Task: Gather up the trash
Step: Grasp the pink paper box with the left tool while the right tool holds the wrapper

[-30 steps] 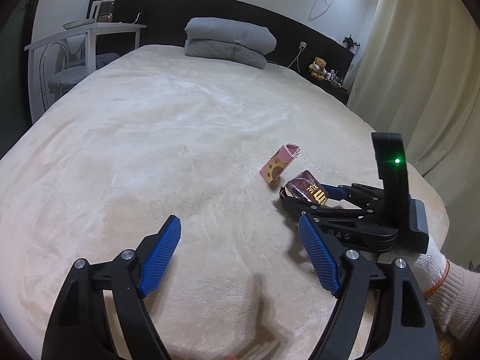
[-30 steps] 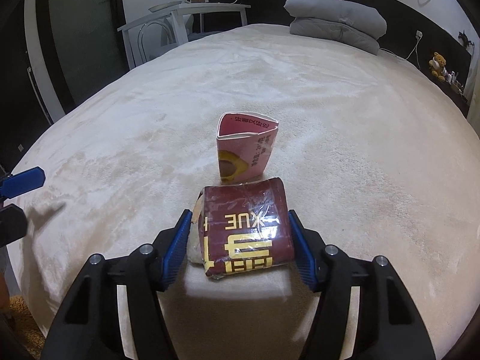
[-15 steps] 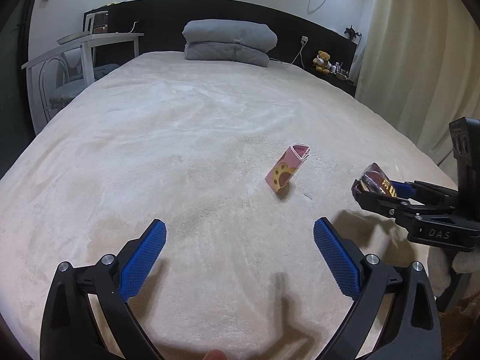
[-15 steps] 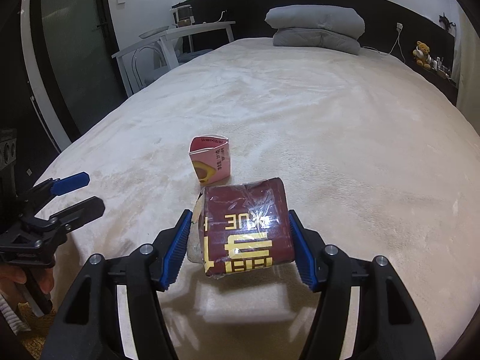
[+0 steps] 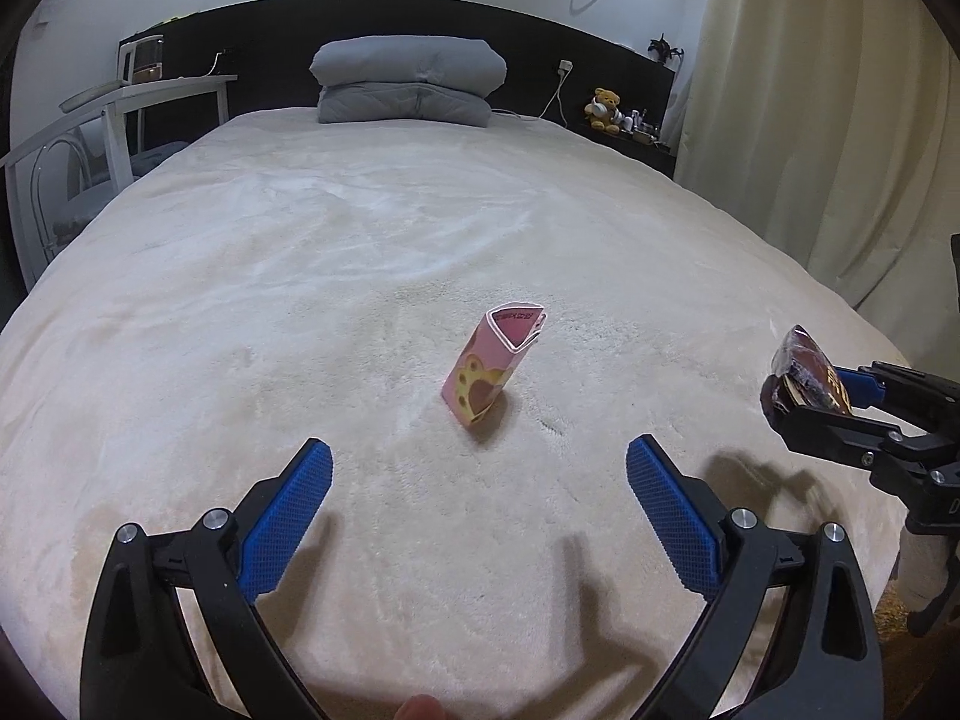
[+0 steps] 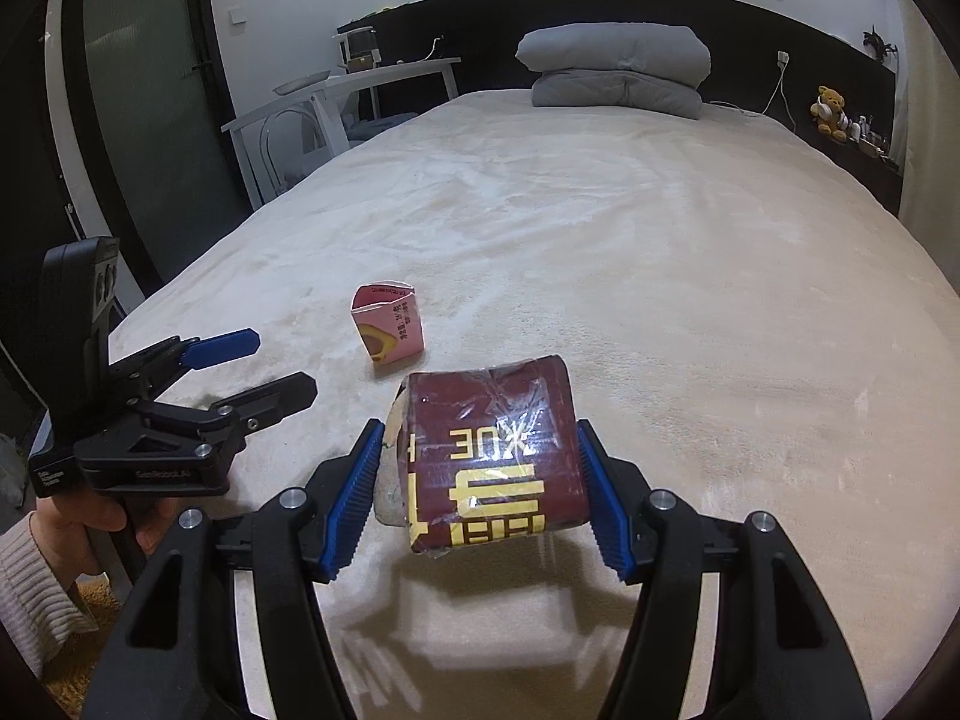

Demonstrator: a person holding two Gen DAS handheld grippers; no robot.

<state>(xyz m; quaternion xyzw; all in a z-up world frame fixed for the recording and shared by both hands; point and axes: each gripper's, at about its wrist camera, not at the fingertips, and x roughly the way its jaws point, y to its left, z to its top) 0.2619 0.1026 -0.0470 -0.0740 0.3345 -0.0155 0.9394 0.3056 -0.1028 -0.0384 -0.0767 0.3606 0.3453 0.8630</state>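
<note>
The right gripper is clenched on a dark red, plastic-wrapped packet with yellow lettering, its blue ribbed pads pressed against both sides of the packet, which is lifted clear of the cream plush bedspread and casts a shadow beneath it. In the left wrist view the same packet shows at the far right edge, pinched at the tip of the right gripper.

The left gripper is released, its jaws spread wide and holding nothing, hovering above the near part of the bedspread. In the right wrist view it sits at the left, gripped by a bare hand in a knit sleeve.

A small pink paper carton with a brown and yellow print stands tilted on the bedspread, just beyond the left gripper's open fingers and well apart from the lifted packet. Its top is torn open.

At the far end of the bed lies a folded grey quilt. A small teddy bear sits on the dark ledge at the far right, and a white table stands at the far left.
</note>
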